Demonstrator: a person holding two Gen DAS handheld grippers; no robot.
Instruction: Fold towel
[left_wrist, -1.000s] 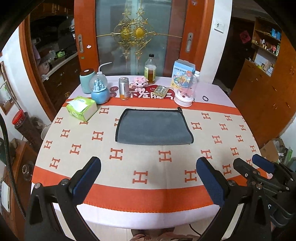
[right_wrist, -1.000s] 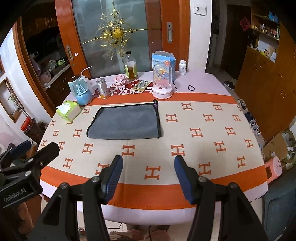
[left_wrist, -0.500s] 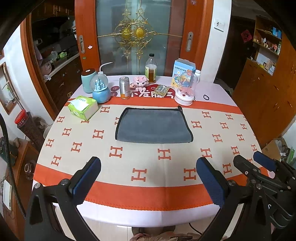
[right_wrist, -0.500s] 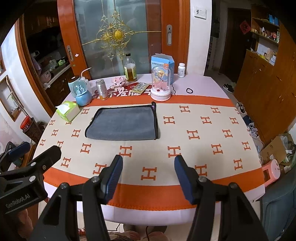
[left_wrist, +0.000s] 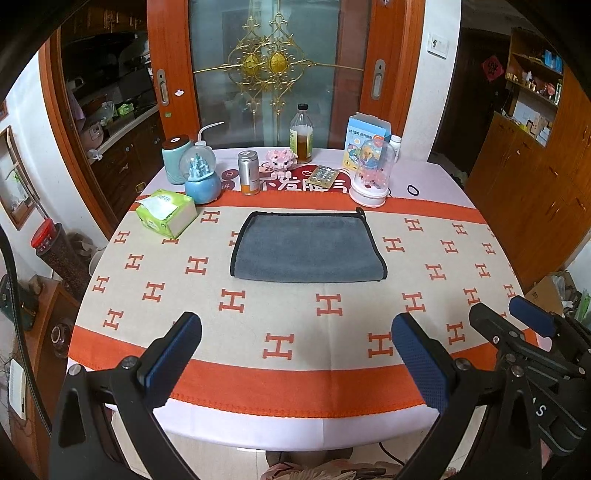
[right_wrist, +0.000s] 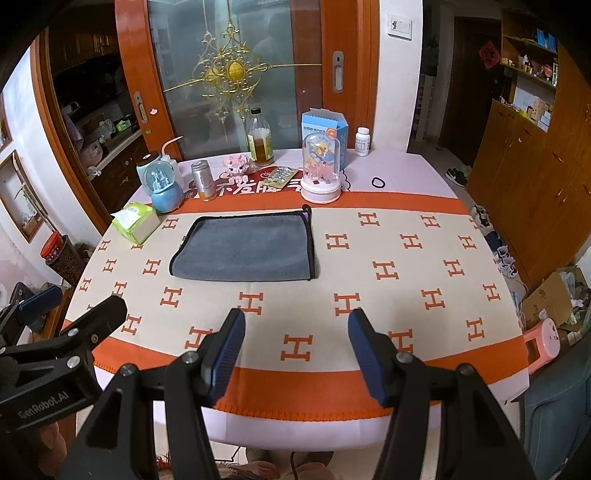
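Observation:
A grey towel with black edging (left_wrist: 308, 249) lies flat, folded into a rectangle, on the middle of the round table; it also shows in the right wrist view (right_wrist: 245, 247). My left gripper (left_wrist: 295, 354) is open and empty, held off the table's near edge, well short of the towel. My right gripper (right_wrist: 295, 350) is open and empty, also back at the near edge. Each gripper shows in the other's view: the right one at the lower right (left_wrist: 517, 321), the left one at the lower left (right_wrist: 70, 314).
The table wears an orange and cream cloth (left_wrist: 332, 306). Along its far side stand a green tissue box (left_wrist: 166, 212), a blue snow globe (left_wrist: 201, 177), a metal can (left_wrist: 248, 171), a bottle (left_wrist: 301, 134), a blue carton (left_wrist: 365, 138) and a domed toy (left_wrist: 371, 173). A hair tie (right_wrist: 378, 182) lies at the right.
Both grippers have drawn back from the table and risen a little, so the towel looks smaller and farther. The towel has not moved. Both grippers stay open.

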